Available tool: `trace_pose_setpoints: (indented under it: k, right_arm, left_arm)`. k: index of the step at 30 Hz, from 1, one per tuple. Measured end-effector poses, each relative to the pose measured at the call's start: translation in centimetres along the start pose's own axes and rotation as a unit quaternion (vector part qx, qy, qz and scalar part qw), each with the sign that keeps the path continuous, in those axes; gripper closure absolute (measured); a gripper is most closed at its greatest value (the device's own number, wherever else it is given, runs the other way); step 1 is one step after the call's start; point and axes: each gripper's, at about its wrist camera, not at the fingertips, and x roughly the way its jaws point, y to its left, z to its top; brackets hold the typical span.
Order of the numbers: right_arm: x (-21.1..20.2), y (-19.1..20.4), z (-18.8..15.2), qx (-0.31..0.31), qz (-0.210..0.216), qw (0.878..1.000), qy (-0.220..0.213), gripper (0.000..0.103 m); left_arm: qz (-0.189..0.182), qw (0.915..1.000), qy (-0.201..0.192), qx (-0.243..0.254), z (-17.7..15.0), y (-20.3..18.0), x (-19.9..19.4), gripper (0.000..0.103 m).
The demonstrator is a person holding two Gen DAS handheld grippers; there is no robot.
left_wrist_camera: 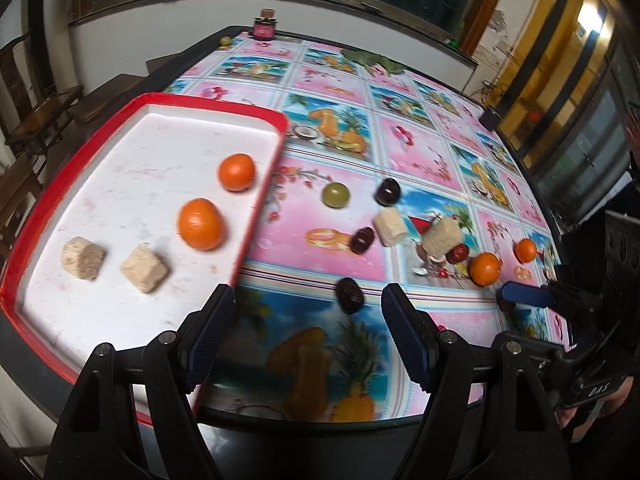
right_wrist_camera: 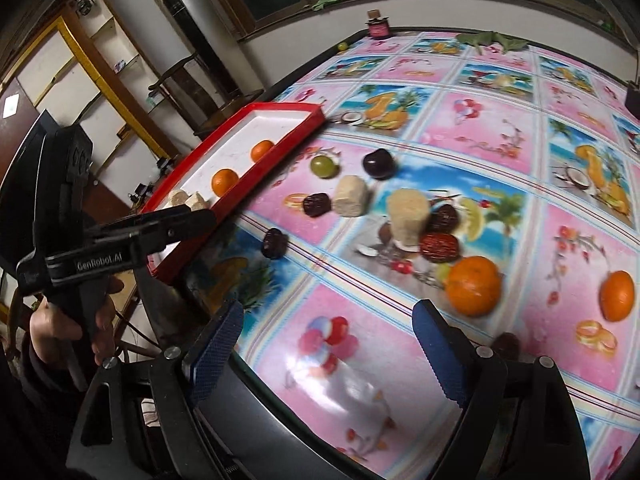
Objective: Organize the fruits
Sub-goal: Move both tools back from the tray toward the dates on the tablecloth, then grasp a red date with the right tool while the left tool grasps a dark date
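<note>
At lower centre of the left wrist view, the left gripper (left_wrist_camera: pixel 308 300) is spread with nothing between its fingers, above the table (left_wrist_camera: pixel 420 148) beside the red tray (left_wrist_camera: pixel 256 208), which holds two oranges (left_wrist_camera: pixel 200 224) and two beige blocks (left_wrist_camera: pixel 146 268) at left. At lower centre of the right wrist view, the right gripper (right_wrist_camera: pixel 328 328) is spread and empty; an orange (right_wrist_camera: pixel 474 286) lies at right.

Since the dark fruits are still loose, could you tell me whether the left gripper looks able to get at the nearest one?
Probably yes: the left gripper is open and empty, and the nearest dark fruit lies just ahead on bare tablecloth, with nothing between.
</note>
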Motion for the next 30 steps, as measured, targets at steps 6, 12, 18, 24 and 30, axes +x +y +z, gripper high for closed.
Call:
trace_pose_setpoints:
  k: [6, 12, 18, 24, 30]
  right_arm:
    - [-1.7, -1.2, -1.0, -0.004, -0.022, 1.0, 0.002, 0.015]
    - [-2.8, -3.4, -2.2, -0.005, -0.076, 0.997, 0.011, 0.026]
    - [-1.5, -6.0, -2.8, 0.019, -0.106, 0.994, 0.023, 0.047]
    - [-0.2, -6.7, -2.9, 0.025, -0.123, 0.992, 0.026, 0.068]
    - [0.2, -5.7, -2.4, 0.012, -0.118, 0.993, 0.023, 0.081]
  left_arm:
    - [0.0, 0.9994, 0.015, 0.031, -0.8, -2.1, 1.4, 0.028]
    - [0.003, 0.9984, 0.032, 0.046, -1.1, -3.0, 3.2, 0.043]
    - [0.001, 0.9984, 0.036, 0.043, -1.2, -3.2, 4.2, 0.052]
    - [0.001, 0.9982, 0.04, 0.043, -0.9, -3.4, 5.0, 0.069]
    - [0.009, 0.998, 0.04, 0.047, -0.8, -3.7, 5.5, 0.081]
